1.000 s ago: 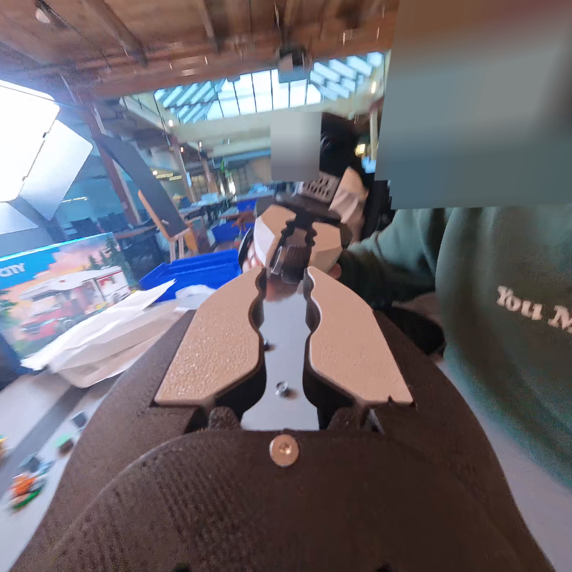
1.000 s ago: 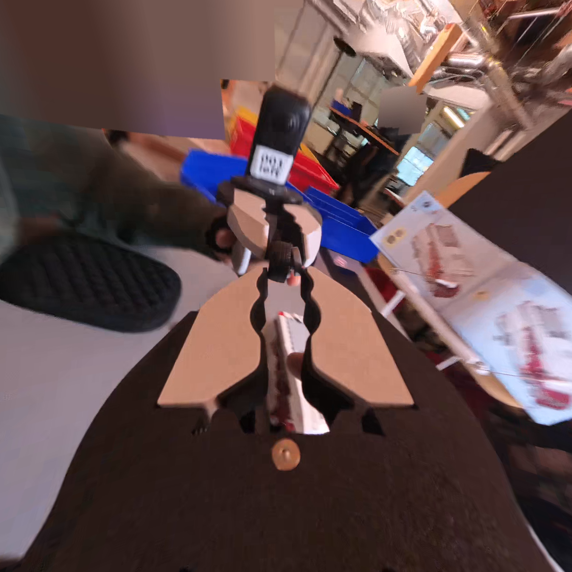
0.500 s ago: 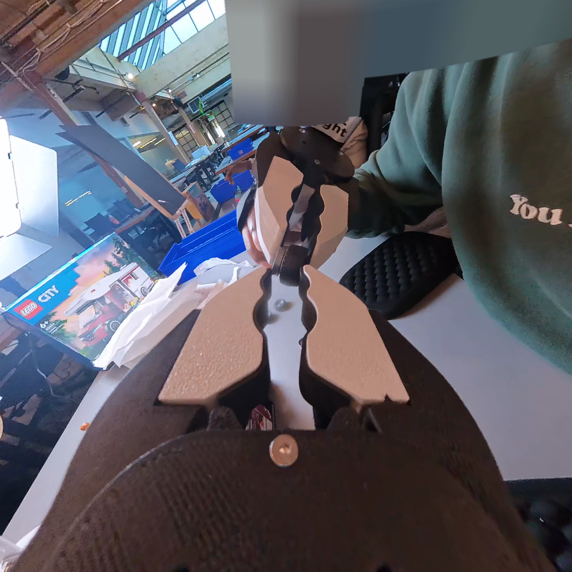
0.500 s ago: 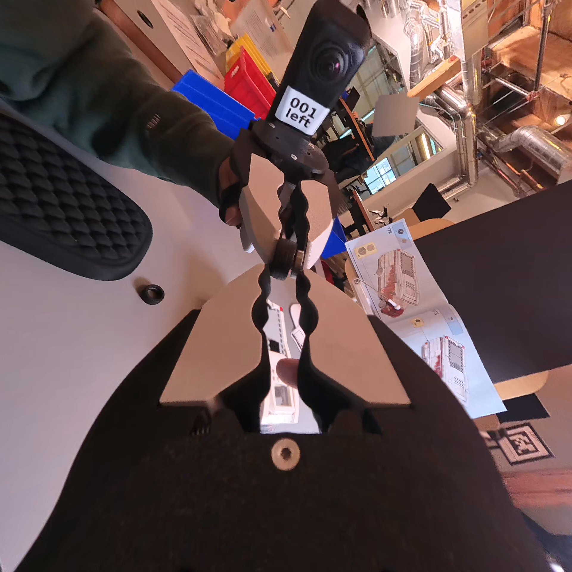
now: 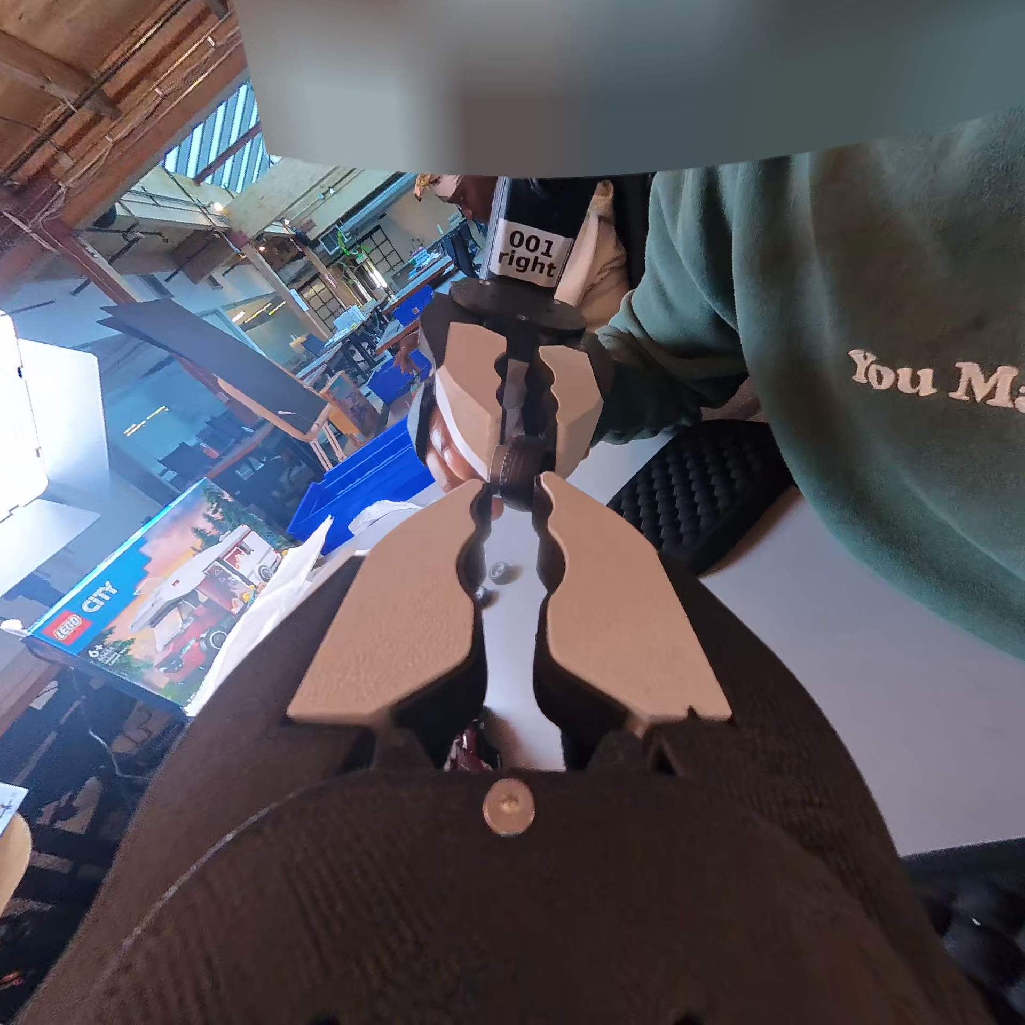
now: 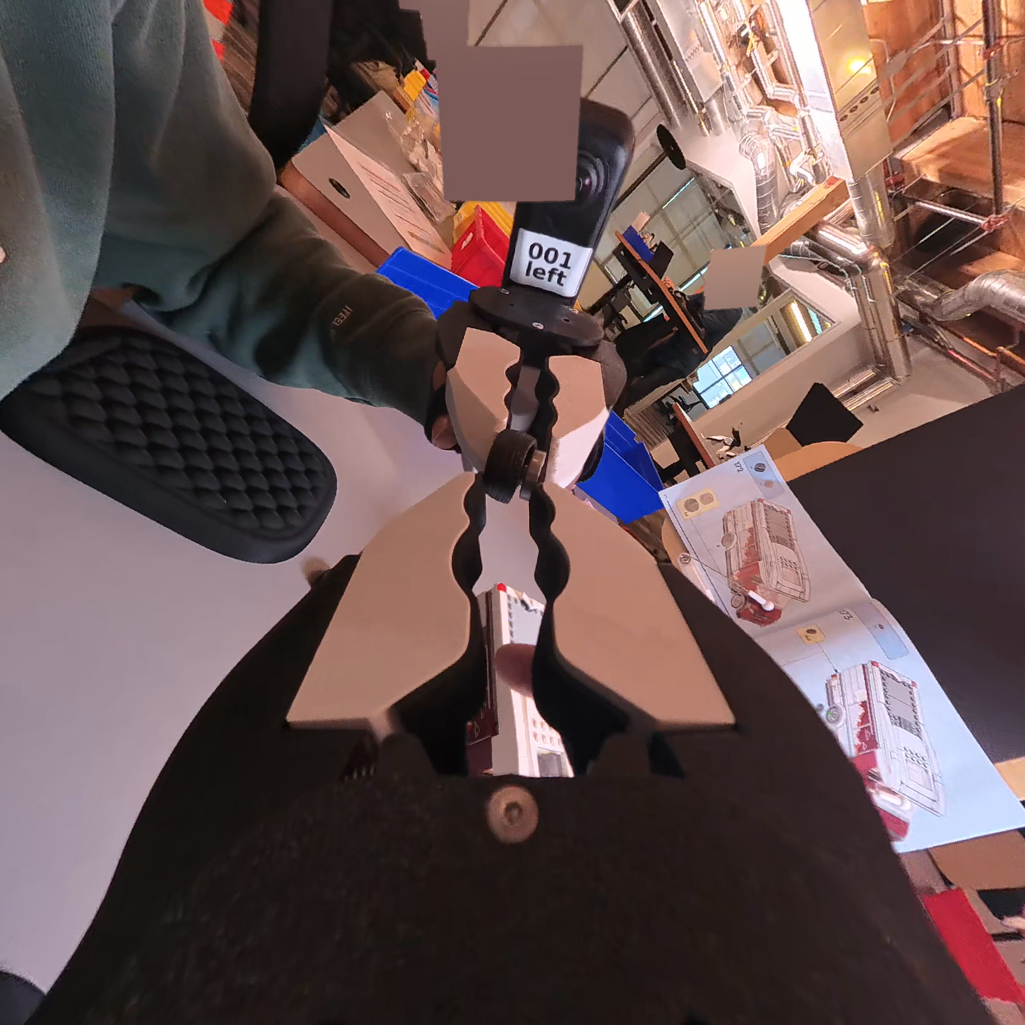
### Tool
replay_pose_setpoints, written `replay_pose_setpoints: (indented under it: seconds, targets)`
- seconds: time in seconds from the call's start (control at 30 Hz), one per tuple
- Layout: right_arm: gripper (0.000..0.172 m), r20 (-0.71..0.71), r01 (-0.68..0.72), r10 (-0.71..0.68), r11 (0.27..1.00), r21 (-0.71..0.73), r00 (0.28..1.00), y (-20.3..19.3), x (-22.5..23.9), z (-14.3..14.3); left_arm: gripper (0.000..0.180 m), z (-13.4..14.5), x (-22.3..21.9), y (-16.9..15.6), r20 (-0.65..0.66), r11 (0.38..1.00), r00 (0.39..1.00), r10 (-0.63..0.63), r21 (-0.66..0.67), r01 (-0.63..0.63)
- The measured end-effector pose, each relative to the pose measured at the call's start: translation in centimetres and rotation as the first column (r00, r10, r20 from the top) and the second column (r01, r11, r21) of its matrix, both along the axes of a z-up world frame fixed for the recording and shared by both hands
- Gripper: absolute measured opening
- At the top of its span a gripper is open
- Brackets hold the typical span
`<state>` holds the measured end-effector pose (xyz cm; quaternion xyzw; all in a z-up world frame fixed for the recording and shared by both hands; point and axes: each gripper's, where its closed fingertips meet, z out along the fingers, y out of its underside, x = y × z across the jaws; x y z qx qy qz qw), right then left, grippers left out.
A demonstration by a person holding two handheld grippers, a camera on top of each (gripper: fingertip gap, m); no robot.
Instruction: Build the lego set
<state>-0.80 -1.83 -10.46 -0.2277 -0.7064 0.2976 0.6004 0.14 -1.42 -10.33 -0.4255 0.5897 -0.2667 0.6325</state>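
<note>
You get bright daylight from the skylights (image 5: 222, 133) and a glaring white panel (image 5: 33, 421) at left. Fisheye bends your edges, and the booklet (image 6: 832, 638) looks slightly smeared.

— How did the tools stand?
— Tip to tip. The left tool (image 5: 510, 491) and right tool (image 6: 507, 491) each pinched one wheel (image 6: 507, 466), jaws narrow.
— And the arms?
— Left arm (image 6: 277, 333) and right arm (image 5: 665, 360) were bent inward.

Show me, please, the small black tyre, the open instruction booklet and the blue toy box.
Tyre (image 6: 507, 465), right wrist view: its ribbed tread.
Booklet (image 6: 832, 654), right wrist view: page middle.
Toy box (image 5: 161, 599), left wrist view: printed front.
</note>
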Motion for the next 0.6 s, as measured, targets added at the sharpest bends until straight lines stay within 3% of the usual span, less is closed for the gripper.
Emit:
replay_pose_setpoints:
  seconds: [0.23,0.33,0.6]
  targets:
    - [0.016,0.027,0.004,-0.002,0.998,-0.066,1.0,1.2,-0.4,-0.8,0.025,0.1,-0.3,0.4,-0.002,0.994,1.0,0.007,-0.111,-0.007]
    - [0.016,0.041,0.009,-0.006,0.998,-0.066,0.999,1.4,-0.5,-1.1,0.022,0.0,-0.1,0.1,0.007,0.984,1.0,-0.03,-0.175,0.031]
    - [0.015,0.026,-0.028,0.029,0.999,-0.031,0.999,0.4,-0.4,-1.2,0.017,-0.2,0.1,-0.6,0.035,0.977,0.995,-0.097,-0.185,0.102]
